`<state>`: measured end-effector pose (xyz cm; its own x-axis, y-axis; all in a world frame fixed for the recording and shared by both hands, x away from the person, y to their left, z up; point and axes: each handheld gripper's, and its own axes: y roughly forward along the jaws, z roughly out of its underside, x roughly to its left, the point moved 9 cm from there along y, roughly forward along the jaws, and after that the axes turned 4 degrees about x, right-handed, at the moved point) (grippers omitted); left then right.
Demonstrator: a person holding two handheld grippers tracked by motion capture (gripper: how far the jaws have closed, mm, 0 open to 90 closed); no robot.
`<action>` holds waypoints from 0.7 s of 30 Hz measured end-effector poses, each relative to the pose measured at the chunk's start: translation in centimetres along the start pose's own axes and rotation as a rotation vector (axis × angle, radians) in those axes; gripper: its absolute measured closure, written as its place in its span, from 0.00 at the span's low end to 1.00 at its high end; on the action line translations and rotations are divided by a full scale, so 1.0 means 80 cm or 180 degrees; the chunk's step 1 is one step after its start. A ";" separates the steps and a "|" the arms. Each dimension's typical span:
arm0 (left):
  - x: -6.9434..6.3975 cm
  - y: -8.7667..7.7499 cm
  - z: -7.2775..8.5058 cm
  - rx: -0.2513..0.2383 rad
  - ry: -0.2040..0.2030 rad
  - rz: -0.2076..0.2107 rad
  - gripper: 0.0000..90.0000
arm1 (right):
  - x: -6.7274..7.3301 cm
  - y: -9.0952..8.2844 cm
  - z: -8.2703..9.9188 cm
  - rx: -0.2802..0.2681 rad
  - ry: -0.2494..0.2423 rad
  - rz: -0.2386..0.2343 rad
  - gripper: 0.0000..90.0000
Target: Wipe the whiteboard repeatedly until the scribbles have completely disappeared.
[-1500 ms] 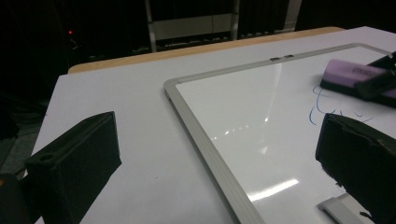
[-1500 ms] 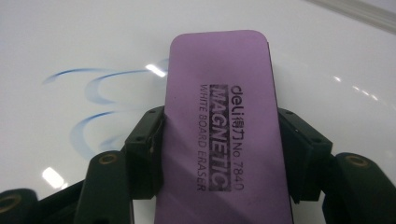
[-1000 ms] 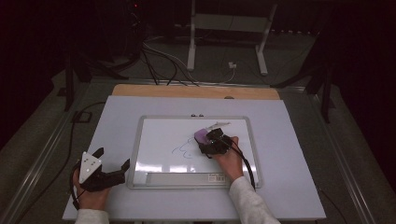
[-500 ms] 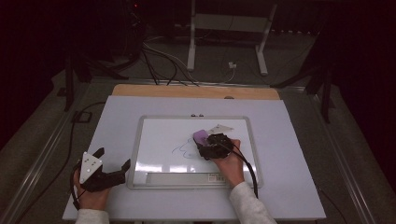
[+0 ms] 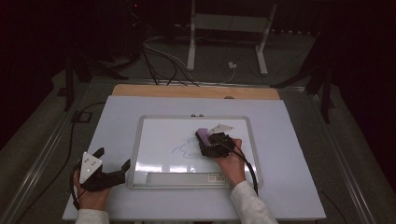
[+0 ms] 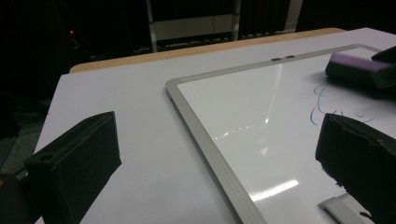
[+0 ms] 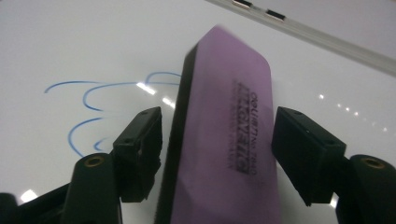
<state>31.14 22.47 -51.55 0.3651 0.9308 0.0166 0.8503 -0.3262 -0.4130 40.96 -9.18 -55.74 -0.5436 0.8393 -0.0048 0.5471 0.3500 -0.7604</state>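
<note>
The right gripper (image 5: 208,143) has its fingers (image 7: 140,149) half-spread around a purple eraser (image 7: 229,140) on the whiteboard (image 5: 159,140); one finger hugs its dark edge, while a thin gap seems to part the other from it. Blue scribbles (image 5: 184,150) lie at the eraser's 8 o'clock. The left gripper (image 5: 112,168) rests on the table (image 5: 289,149) at the board's 8 o'clock, fingers wide and empty. The eraser's print is blurred.

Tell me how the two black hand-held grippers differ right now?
The right gripper is over the white framed whiteboard, its fingers on either side of a purple block eraser. The left gripper waits beside the board's edge, its fingers wide apart with nothing between them. Both are black and hand-held.
</note>
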 end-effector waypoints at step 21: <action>0.000 -0.001 0.000 -0.0009 -0.0005 -0.0002 0.01 | 0.033 0.002 -0.015 -0.0143 -0.0427 -0.0071 0.66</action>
<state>31.10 22.52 -51.49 0.3641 0.9312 0.0155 0.8516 -0.3261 -0.4104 40.33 -6.40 -55.07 -0.6346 0.7690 -0.0773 0.5602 0.3887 -0.7315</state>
